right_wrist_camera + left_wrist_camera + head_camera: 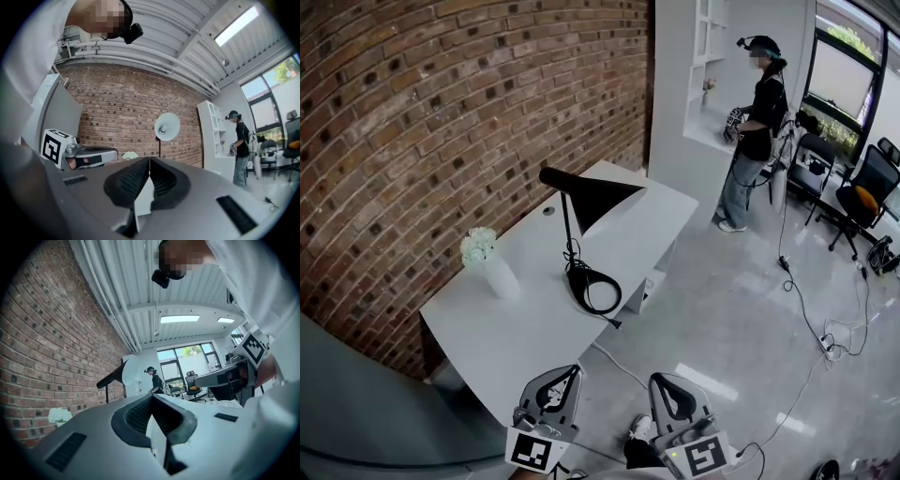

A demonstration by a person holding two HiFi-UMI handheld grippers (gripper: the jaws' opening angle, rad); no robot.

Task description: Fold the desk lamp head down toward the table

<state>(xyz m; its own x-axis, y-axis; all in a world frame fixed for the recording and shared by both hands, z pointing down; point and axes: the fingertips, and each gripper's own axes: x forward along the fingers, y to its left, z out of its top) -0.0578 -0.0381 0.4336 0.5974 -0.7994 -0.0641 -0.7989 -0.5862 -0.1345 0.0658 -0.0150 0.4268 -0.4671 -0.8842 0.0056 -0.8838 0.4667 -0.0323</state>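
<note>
Nearest the camera, the grey left gripper point(572, 370) and the grey right gripper point(661, 380) are held side by side at the bottom of the head view, each with a black-and-white marker cube at its rear. In both gripper views the ribbed black jaws are seen pressed together, with nothing caught between them. Just beyond them, the near edge of the white rectangular table point(516, 342) is reached, and both grippers are kept well apart from everything on it. Towards the middle of the table the black desk lamp point(591, 199) is set on its open ring base, with its cord coiled there; a thin upright stem is topped by the cone-shaped head, which is raised high above the tabletop and tilted away from the wall. To its left a white vase of white flowers point(487, 262) is placed, apart from the lamp. Behind the table the red brick wall point(441, 112) is seen. Farther off, a person in dark clothes point(755, 131) is seen standing at white shelving, with black office chairs point(862, 197) beyond.
</note>
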